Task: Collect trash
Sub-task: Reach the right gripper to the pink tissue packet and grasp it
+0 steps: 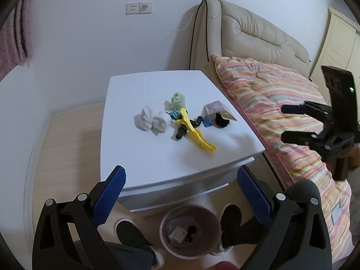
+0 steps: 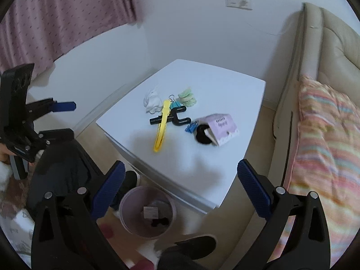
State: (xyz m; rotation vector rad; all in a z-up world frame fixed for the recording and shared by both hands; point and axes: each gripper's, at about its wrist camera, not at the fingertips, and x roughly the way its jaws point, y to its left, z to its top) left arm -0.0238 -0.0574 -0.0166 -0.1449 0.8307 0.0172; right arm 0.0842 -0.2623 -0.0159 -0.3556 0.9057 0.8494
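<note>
Two tools, the left tool (image 1: 181, 187) and the right tool (image 2: 181, 180), hang with fingers spread wide and empty above the near edge of a white counter (image 1: 157, 157) set between a pale wall and a bed with a striped quilt (image 1: 281, 103). Left to right on the counter lie crumpled tissue (image 1: 151, 119), a yellow clip (image 1: 195, 131) across a black fitting whose shape is hard to read, and a half-open pink packet (image 2: 221, 127). Below the counter's front edge, a pink bin (image 1: 189, 230) stands on the floor between two dark shoes, its contents blurred.
</note>
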